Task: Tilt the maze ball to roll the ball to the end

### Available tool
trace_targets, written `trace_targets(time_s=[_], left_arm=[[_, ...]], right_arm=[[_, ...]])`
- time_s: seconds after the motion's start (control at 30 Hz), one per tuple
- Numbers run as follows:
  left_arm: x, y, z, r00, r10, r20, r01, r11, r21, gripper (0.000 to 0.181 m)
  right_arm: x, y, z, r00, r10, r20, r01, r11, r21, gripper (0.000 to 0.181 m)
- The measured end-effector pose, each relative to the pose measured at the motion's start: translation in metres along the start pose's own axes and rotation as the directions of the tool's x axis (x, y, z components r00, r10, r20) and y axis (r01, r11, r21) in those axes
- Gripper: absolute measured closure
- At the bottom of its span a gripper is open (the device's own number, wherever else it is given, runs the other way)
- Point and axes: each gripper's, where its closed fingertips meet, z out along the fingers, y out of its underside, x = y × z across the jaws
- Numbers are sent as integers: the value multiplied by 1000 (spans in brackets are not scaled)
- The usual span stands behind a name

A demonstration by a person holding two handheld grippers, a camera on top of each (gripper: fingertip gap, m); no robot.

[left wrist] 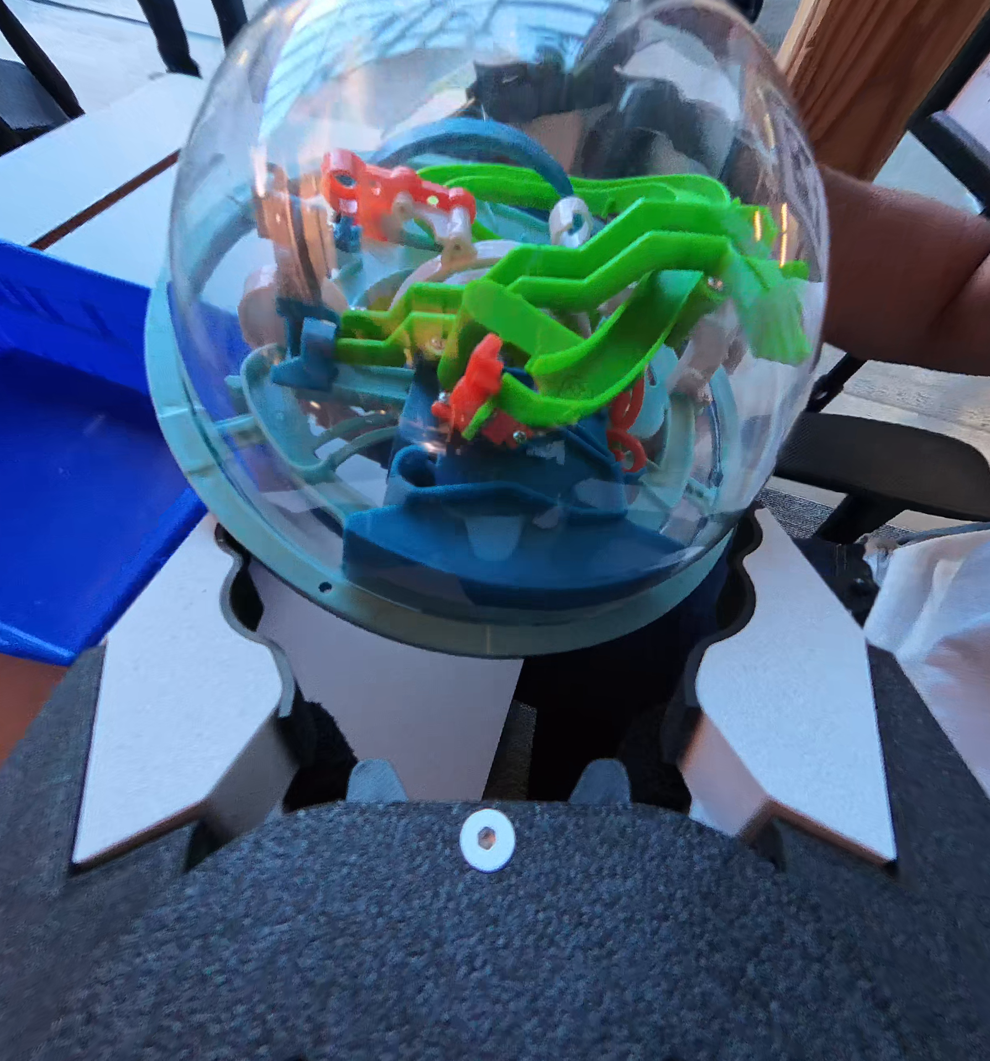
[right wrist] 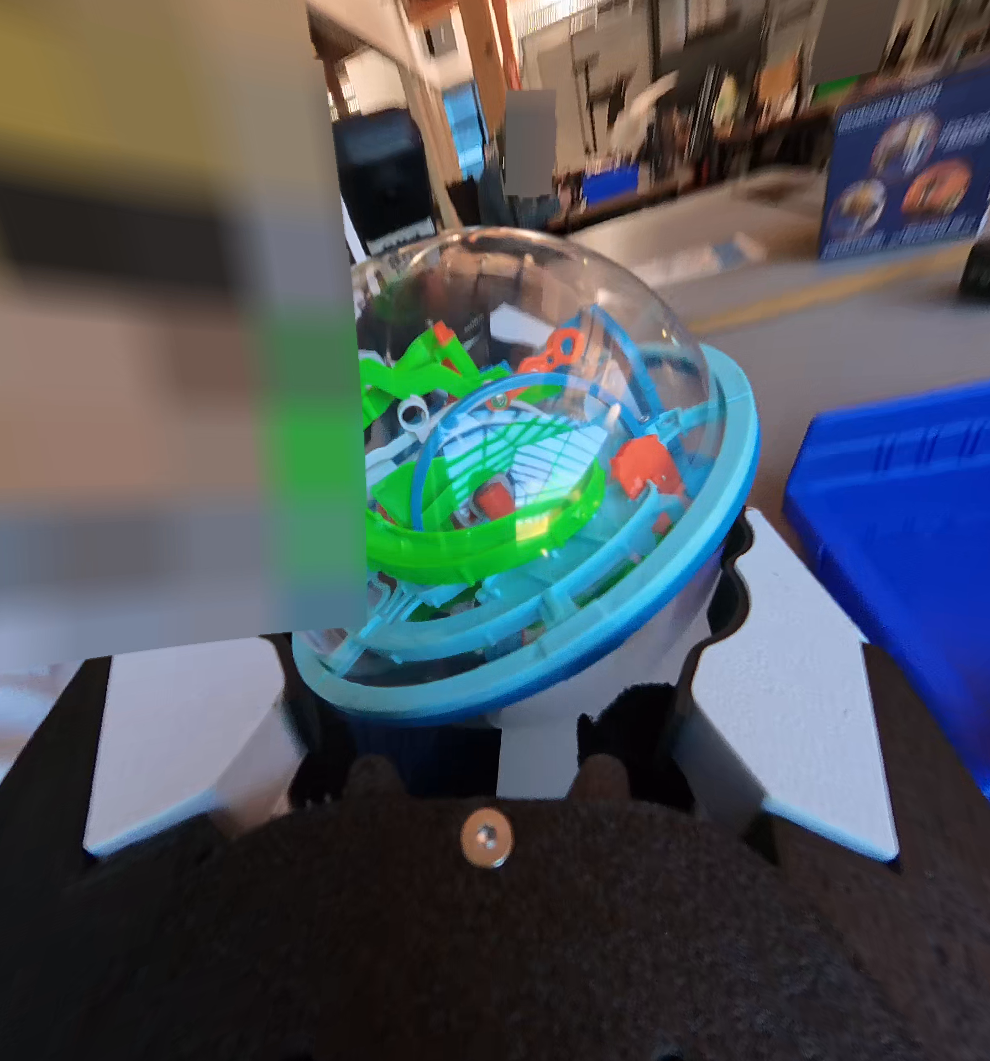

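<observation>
The maze ball (left wrist: 498, 321) is a clear sphere with a light-blue equator ring and green, orange and dark-blue tracks inside. It fills the left wrist view, held off the table. My left gripper (left wrist: 486, 551) has its white fingers (left wrist: 194, 660) spread wide against the sphere's lower sides and grips it. In the right wrist view the maze ball (right wrist: 538, 459) is tilted, ring sloping up to the right, and my right gripper (right wrist: 509, 608) grips it the same way. I cannot pick out the small rolling ball for certain. A mosaic patch hides the sphere's left part in the right wrist view.
A blue plastic bin (left wrist: 61, 459) sits on the white table (left wrist: 79, 172) beside the ball; it also shows in the right wrist view (right wrist: 911, 545). A person's forearm (left wrist: 911, 287) reaches in behind the ball. A wooden post (left wrist: 860, 74), a black chair (left wrist: 883, 459) and a blue picture box (right wrist: 911, 166) stand nearby.
</observation>
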Motion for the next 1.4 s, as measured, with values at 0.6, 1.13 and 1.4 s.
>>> trace_targets(time_s=[0.6, 1.13, 1.4], left_arm=[[-16, 60, 20, 1000, -31, 7, 30, 999, 21, 23], [-25, 84, 24, 997, -75, 3, 75, 997, -1, 23], [-25, 82, 24, 997, -72, 7, 72, 997, -9, 28]], right_arm=[[31, 65, 22, 996, 88, 31, -83, 988, -130, 26], [45, 81, 32, 992, 117, 37, -113, 987, -112, 27], [45, 81, 23, 991, 133, 18, -131, 987, -90, 27]])
